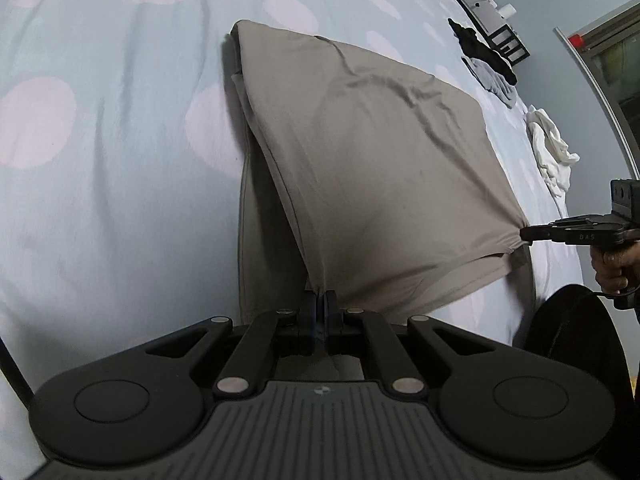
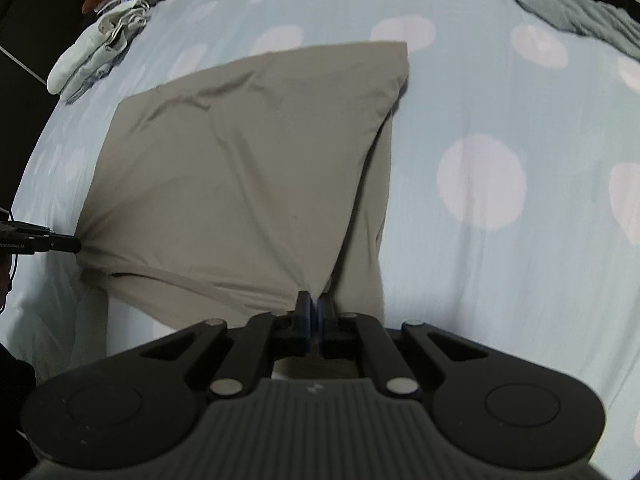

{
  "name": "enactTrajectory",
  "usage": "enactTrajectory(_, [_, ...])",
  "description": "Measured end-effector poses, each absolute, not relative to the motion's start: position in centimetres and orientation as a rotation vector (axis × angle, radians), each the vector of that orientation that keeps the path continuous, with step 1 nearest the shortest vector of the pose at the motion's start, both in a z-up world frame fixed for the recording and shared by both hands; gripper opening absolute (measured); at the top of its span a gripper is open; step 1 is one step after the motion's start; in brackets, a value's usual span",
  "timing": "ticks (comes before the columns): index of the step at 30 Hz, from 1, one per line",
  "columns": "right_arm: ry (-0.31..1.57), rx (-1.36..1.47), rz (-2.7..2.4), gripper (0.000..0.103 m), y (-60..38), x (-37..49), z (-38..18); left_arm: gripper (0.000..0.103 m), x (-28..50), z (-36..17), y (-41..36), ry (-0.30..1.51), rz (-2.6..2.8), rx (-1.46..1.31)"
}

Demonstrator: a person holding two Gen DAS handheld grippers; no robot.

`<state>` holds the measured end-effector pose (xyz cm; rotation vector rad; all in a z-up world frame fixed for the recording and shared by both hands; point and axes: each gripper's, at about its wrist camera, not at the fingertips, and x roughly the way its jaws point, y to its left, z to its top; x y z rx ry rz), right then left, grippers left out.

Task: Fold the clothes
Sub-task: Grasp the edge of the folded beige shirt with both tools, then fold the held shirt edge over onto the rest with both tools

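A taupe garment (image 1: 380, 168) lies partly folded on the pale blue bed with pink dots; it also fills the middle of the right wrist view (image 2: 240, 184). My left gripper (image 1: 319, 300) is shut on its near corner and lifts that edge off the bed. My right gripper (image 2: 314, 304) is shut on the other near corner. The cloth hangs taut between the two grippers, with a lower layer still on the bed. The right gripper shows at the right edge of the left wrist view (image 1: 528, 236), and the left gripper at the left edge of the right wrist view (image 2: 76, 245).
A black and grey clothes pile (image 1: 488, 64) and a crumpled white garment (image 1: 550, 148) lie near the bed's far edge. White and orange clothes (image 2: 108, 28) lie at the other side. A shelf unit (image 1: 492, 20) stands beyond the bed.
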<state>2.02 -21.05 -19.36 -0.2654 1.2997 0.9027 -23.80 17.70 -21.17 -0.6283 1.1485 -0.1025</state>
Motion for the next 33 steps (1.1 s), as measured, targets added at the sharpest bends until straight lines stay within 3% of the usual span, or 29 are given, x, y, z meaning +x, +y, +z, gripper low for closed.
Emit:
enactTrajectory(13, [1.311,-0.185,0.878,0.002,-21.9,2.1,-19.6,0.002,-24.1,-22.3,16.7,1.182,-0.103,-0.598])
enactTrajectory(16, [1.311,-0.164,0.871,0.014,-22.1,2.2,-19.5,0.002,-24.1,-22.6,16.6,1.193,-0.099,-0.598])
enactTrajectory(17, [1.311,-0.157,0.869,0.026,-22.2,2.3,-19.5,0.002,-24.1,-22.7,16.6,1.195,-0.1,-0.596])
enactTrajectory(18, [1.313,-0.158,0.869,0.031,-22.1,2.3,-19.6,0.002,-24.1,-22.8,16.6,1.198,-0.101,-0.595])
enactTrajectory(19, [1.316,-0.16,0.869,0.031,-22.1,2.3,-19.6,0.002,-24.1,-22.9,16.7,1.2,-0.102,-0.597])
enactTrajectory(21, [1.322,-0.165,0.869,0.03,-21.9,2.4,-19.7,0.002,-24.0,-23.0,16.7,1.202,-0.106,-0.599])
enactTrajectory(23, [1.328,-0.17,0.87,0.008,-21.8,2.4,-19.8,0.0,-24.1,-23.1,16.6,1.204,-0.115,-0.589])
enactTrajectory(33, [1.349,-0.185,0.87,0.004,-21.5,2.7,-19.9,0.0,-24.0,-22.5,16.7,1.181,-0.162,-0.588])
